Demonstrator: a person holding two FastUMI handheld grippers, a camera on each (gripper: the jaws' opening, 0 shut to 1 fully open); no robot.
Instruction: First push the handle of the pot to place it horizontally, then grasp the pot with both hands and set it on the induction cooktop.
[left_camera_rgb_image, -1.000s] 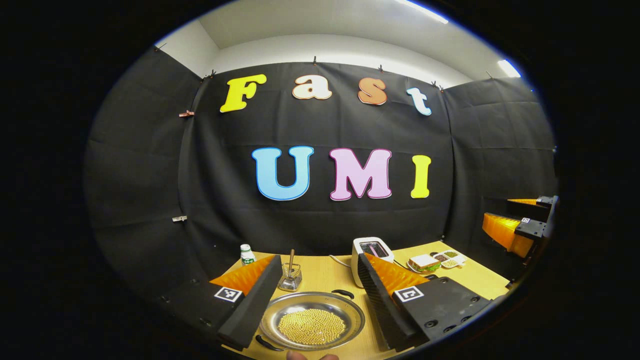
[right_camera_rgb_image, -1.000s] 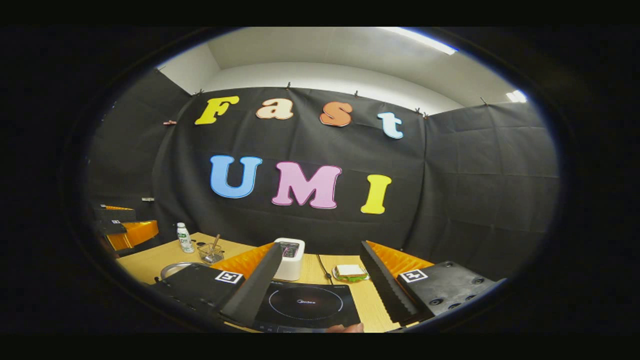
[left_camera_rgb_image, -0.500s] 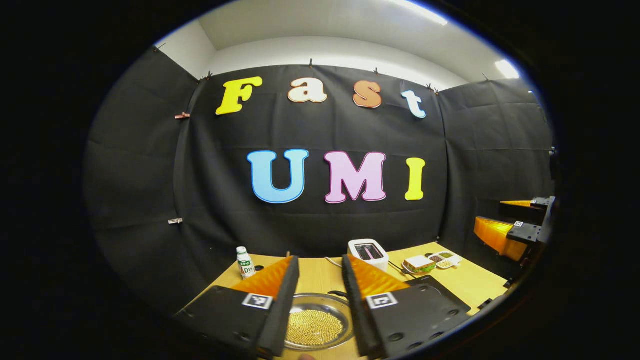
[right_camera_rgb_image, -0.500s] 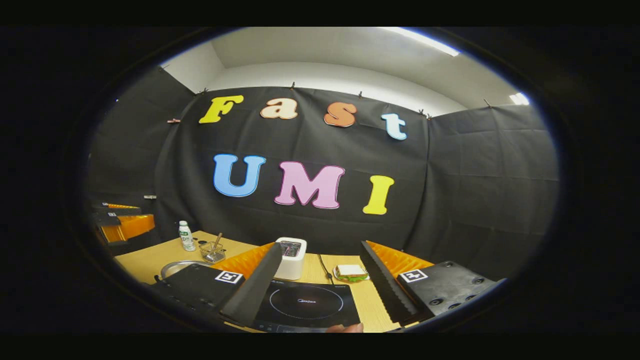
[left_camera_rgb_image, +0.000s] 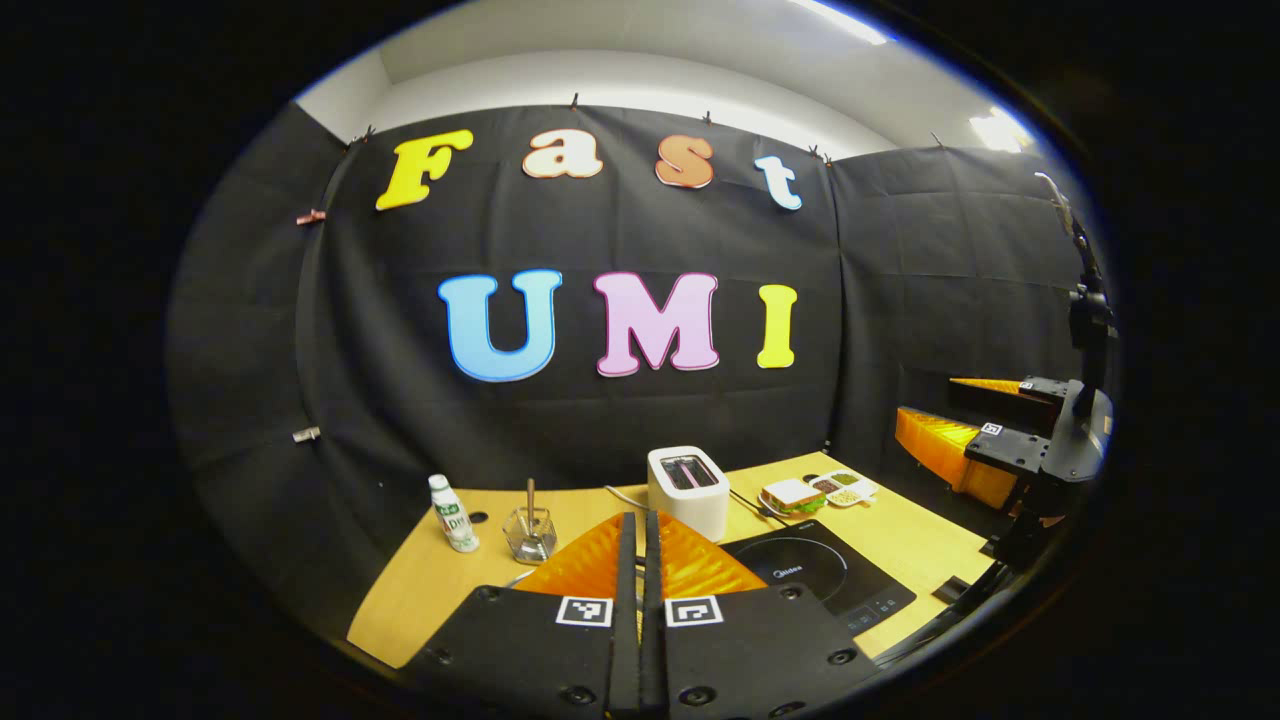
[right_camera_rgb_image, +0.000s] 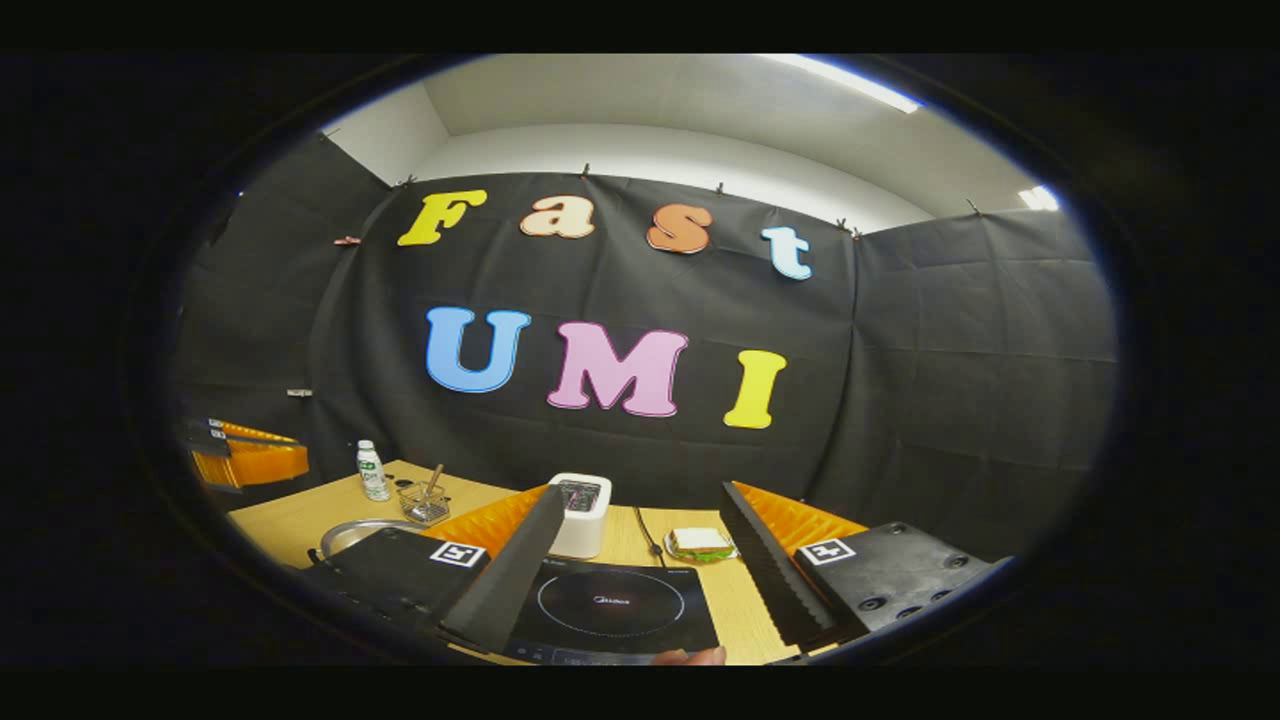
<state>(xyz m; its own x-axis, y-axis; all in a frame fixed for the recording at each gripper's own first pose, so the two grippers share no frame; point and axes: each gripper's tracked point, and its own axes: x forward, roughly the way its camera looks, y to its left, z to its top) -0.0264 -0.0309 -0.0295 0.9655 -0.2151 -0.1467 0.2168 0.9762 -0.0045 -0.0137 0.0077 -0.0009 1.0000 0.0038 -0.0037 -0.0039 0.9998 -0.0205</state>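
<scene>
Toaster (right_camera_rgb_image: 580, 515) stands behind induction cooktop (right_camera_rgb_image: 610, 605), sandwich (right_camera_rgb_image: 700, 543) beside.

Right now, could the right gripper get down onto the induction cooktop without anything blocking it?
Probably yes. In the right gripper view the right gripper hangs open right over the induction cooktop, whose glass top is bare. The toaster and sandwich sit behind it, out of the way.

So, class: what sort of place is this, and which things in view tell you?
Probably a mock kitchen set up in a cloth-walled booth. A wooden table holds a toaster, an induction cooktop and a sandwich.
</scene>
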